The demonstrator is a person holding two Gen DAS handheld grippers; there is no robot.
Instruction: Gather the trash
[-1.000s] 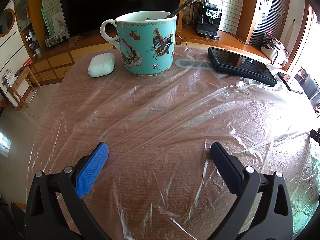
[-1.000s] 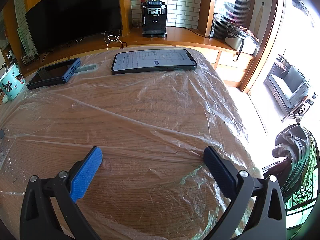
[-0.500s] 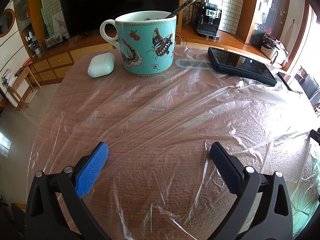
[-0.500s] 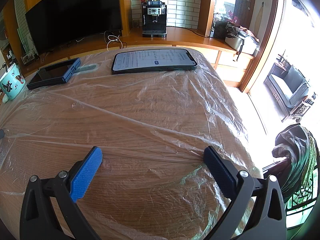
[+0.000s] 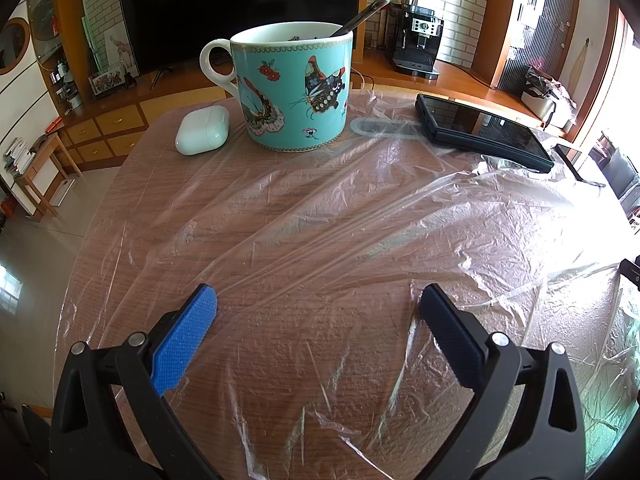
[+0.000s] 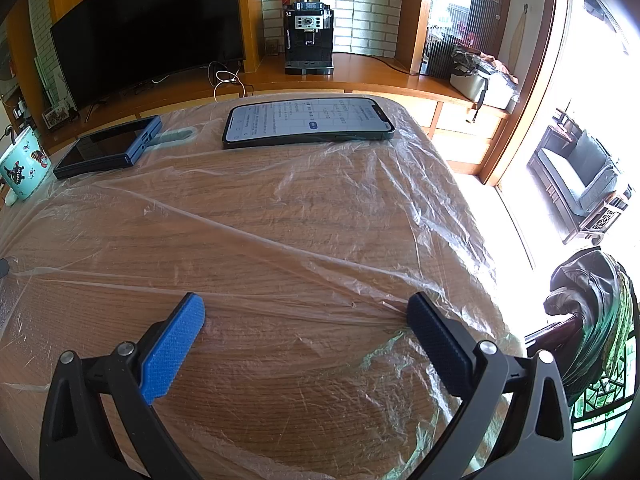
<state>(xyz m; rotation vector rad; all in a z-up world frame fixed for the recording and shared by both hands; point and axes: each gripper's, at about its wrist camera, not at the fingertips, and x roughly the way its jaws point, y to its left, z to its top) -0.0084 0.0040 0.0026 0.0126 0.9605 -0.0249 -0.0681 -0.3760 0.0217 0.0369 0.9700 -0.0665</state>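
A thin clear plastic sheet (image 5: pixel 340 220) lies wrinkled across most of the round wooden table (image 5: pixel 120 184); the right wrist view shows the same plastic sheet (image 6: pixel 304 216) spread toward the table's right edge. My left gripper (image 5: pixel 316 304) hovers just above the sheet near the front, open, with nothing between its blue pads. My right gripper (image 6: pixel 306 312) is also open over the sheet, empty, close to the front right rim. Its right fingertip (image 6: pixel 420 308) sits by a crease in the film.
A turquoise butterfly mug (image 5: pixel 294 88) with a spoon stands at the back, a white earbud case (image 5: pixel 202 130) to its left. A dark folding phone (image 5: pixel 480 132) and a lit phone (image 6: pixel 308 122) weigh on the sheet's far edge. A draped chair (image 6: pixel 592 316) stands right of the table.
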